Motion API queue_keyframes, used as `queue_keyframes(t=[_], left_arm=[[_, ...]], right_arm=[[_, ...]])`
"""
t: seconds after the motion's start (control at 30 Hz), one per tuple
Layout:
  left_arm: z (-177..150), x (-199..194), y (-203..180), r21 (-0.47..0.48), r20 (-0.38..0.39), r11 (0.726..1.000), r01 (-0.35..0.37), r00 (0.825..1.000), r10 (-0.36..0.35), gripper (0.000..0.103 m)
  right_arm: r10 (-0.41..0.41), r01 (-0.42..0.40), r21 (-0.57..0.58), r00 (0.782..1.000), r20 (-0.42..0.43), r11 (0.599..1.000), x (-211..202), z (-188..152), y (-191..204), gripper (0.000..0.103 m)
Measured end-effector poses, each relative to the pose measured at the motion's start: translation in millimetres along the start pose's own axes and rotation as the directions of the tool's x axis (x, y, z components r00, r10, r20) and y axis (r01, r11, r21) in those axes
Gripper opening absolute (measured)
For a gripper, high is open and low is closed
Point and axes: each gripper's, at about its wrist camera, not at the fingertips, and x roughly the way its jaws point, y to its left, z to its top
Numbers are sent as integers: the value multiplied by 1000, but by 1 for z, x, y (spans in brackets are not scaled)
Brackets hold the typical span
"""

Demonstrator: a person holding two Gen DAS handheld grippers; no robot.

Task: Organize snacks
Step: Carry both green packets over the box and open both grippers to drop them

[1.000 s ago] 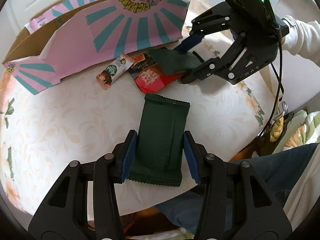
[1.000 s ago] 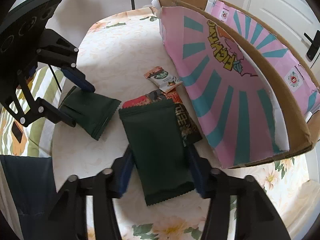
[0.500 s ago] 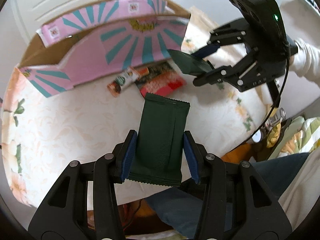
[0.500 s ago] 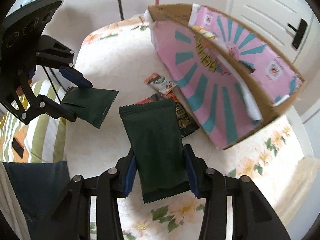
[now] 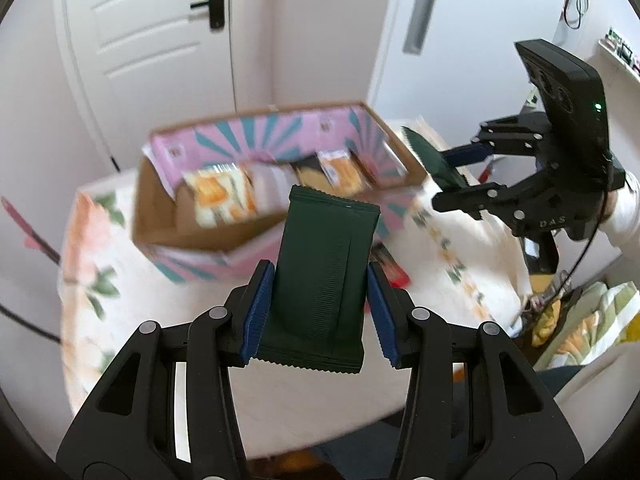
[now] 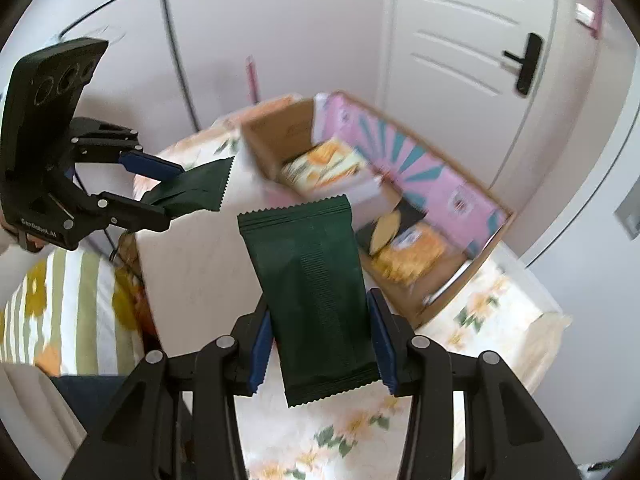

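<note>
The surface (image 5: 168,360), under a floral cloth, carries the open pink-and-teal cardboard box (image 5: 256,184), the landmark here. Inside the box lie orange-and-yellow snack packs (image 6: 324,164), blurred. Both grippers are raised above the surface in front of the box. The left gripper (image 5: 316,312) has its fingers clamped on the sides of a dark green snack packet (image 5: 324,276), whose top edge overlaps the box's near wall. The right gripper (image 6: 320,344), off the box's end, grips a second dark green packet (image 6: 316,280) the same way.
</note>
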Motion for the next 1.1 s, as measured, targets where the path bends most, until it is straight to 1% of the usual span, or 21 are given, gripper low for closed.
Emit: queue_keyframes(t=[0.13, 0.2, 0.3, 0.4, 0.5, 0.6, 0.7, 0.8, 0.83, 0.9, 0.93, 0.97, 1.03, 1.1], left_arm=[[28, 5, 27, 5, 9, 1000, -8, 1000, 7, 43], [45, 11, 40, 16, 11, 1000, -23, 1000, 23, 43], [63, 23, 59, 13, 6, 1000, -10, 1000, 10, 43], [83, 45, 75, 23, -15, 1000, 2, 1000, -2, 43], [97, 72, 86, 21, -57, 999, 28, 998, -27, 43], [104, 97, 91, 29, -92, 999, 26, 995, -24, 43], [108, 117, 93, 39, -126, 998, 43, 991, -38, 43], [108, 130, 92, 69, -145, 997, 25, 989, -15, 44], [107, 132, 93, 78, -150, 997, 19, 989, -8, 46], [107, 136, 94, 93, -157, 996, 10, 988, 4, 73], [106, 136, 94, 96, -147, 995, 10, 989, 4, 99], [106, 132, 95, 96, -123, 995, 12, 992, 0, 103], [105, 130, 96, 105, -124, 994, 18, 992, -5, 103], [105, 126, 101, 112, -118, 994, 3, 993, 10, 103]], right_arm=[[-71, 69, 67, 997, 28, 995, -5, 28, -5, 41], [-102, 97, 106, 994, 37, 990, -7, 40, -9, 41], [-139, 130, 184, 989, 40, 974, -5, 58, -17, 41], [-167, 155, 249, 985, 30, 956, 3, 72, -22, 41], [-190, 175, 325, 982, 13, 929, 13, 82, -28, 41], [-198, 183, 394, 980, -3, 901, 21, 85, -33, 41], [-208, 196, 462, 978, -26, 865, 30, 84, -39, 41], [-216, 208, 523, 975, -46, 827, 37, 80, -43, 41], [-219, 212, 542, 974, -52, 814, 39, 79, -44, 41], [-217, 214, 574, 974, -64, 791, 43, 76, -47, 41], [-218, 217, 583, 974, -69, 783, 44, 75, -48, 41], [-218, 220, 589, 973, -75, 778, 48, 77, -50, 41], [-219, 226, 607, 972, -87, 761, 52, 77, -54, 41], [-215, 226, 623, 972, -95, 748, 56, 77, -57, 41]])
